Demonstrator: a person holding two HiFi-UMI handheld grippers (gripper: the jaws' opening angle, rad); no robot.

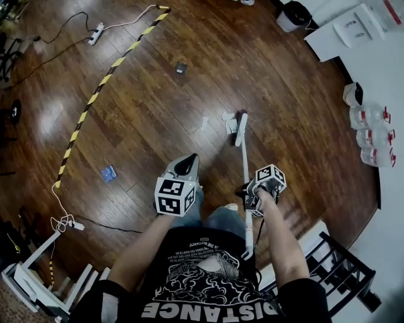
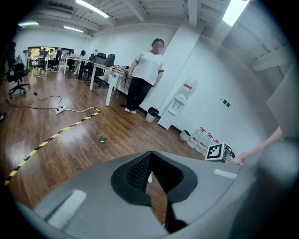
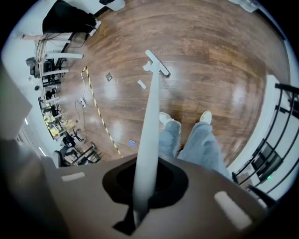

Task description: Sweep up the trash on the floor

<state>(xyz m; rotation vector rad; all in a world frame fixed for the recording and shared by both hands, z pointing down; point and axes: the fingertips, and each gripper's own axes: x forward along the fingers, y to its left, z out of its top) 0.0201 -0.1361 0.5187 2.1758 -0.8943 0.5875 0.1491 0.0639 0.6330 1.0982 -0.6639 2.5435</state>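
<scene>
The dark wooden floor (image 1: 284, 126) shines with reflected light, and a yellow-and-black striped strip (image 1: 104, 80) crosses it. White walls (image 2: 210, 70) rise to ceiling strip lights (image 2: 91, 5) (desks (image 2: 100, 70) and an office chair (image 2: 17, 74) stand far off).

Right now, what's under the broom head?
Visible: white paper scraps beside the broom head on the wood floor. Whatever lies directly beneath the head is covered.

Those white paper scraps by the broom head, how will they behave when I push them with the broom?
The paper scraps look thin and flat, so probably very light: they may flutter or slip under the broom rather than roll. The glossy wooden floor should let them slide easily, so a slow push likely works best.
</scene>
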